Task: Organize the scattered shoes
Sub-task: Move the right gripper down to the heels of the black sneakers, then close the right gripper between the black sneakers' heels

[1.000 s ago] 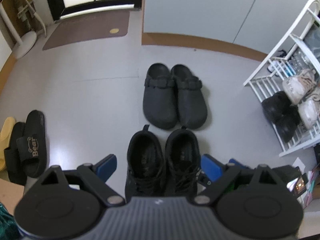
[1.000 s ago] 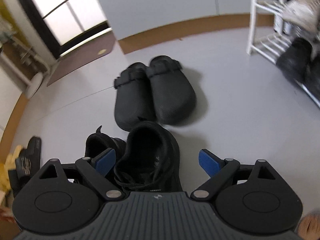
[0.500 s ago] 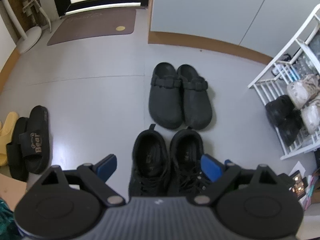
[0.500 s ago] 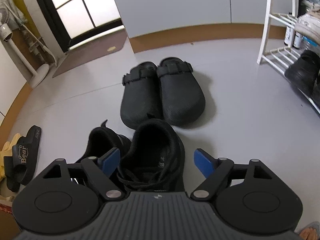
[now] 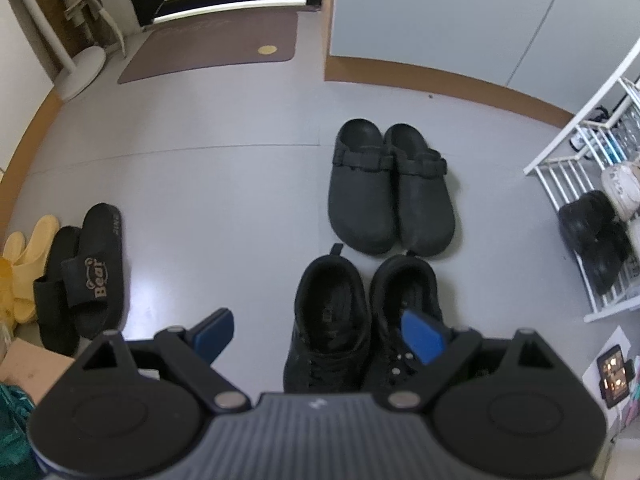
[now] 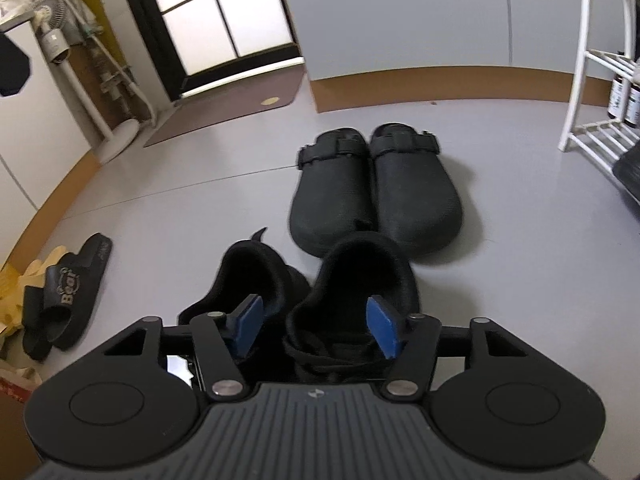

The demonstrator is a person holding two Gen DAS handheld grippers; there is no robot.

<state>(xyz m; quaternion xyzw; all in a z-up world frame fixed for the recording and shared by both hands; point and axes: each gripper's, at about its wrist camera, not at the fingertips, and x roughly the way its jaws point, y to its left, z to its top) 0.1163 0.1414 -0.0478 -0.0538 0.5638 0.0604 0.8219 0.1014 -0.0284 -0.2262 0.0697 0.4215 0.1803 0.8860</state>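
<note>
While your right tongs (image 6: 316, 330) are closing around the right sneaker (image 6: 360, 280) just behind the black clogs (image 6: 376, 192), seat both pads on its collar — left tongs (image 5: 318, 332) stay apart, holding nothing.

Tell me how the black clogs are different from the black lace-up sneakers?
The clogs have smooth closed toes and a strap; the sneakers have laces and pull tabs. The clogs' toes point toward the camera; the sneakers' heels point away from it, toward those toes. Both are black pairs, set side by side on the grey floor.
</note>
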